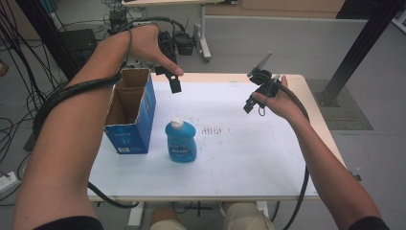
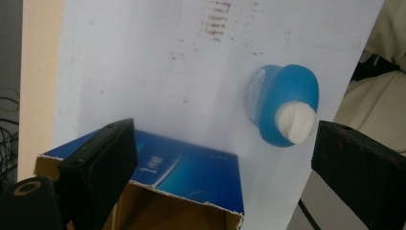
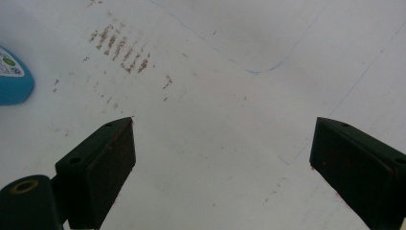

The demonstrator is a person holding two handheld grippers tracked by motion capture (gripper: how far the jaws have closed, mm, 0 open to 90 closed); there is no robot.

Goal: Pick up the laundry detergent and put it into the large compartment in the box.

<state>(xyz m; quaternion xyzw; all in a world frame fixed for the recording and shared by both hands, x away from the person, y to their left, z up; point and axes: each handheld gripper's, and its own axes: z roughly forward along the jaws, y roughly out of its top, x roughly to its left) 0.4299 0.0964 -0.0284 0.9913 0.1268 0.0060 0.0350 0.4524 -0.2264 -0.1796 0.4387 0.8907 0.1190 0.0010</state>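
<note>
Nearest the person, two bare forearms come in from the bottom of the high view, one on each side of the white table (image 1: 268, 158). One table, one bottle, one box, two grippers.

One blue bottle (image 1: 181, 142) stands upright on the near-middle of the table, white cap up, label facing the person. It stands free, nothing touching it. In the left gripper view the same bottle (image 2: 283, 104) is seen from above, cap toward the camera, lying between the lines of the two black jaws but well below them.

One blue cardboard box (image 1: 130, 111) stands just left of the bottle, near it but apart, top flaps open, brown inside showing. The left gripper view looks down past its open edge (image 2: 191, 170).

One patch of small brown marks (image 1: 212, 130) lies on the tabletop right of the bottle; the right gripper view shows the same marks (image 3: 119, 48) and a blue edge of the bottle (image 3: 14, 79) at far left.

Farther back, the left gripper (image 1: 175, 85) hangs in the air above the far end of the box and behind the bottle, jaws set wide, nothing between them.

The right gripper (image 1: 250, 104) is held up over the right half of the table, well apart from the bottle. Its jaws also stand wide with bare tabletop between them
</note>
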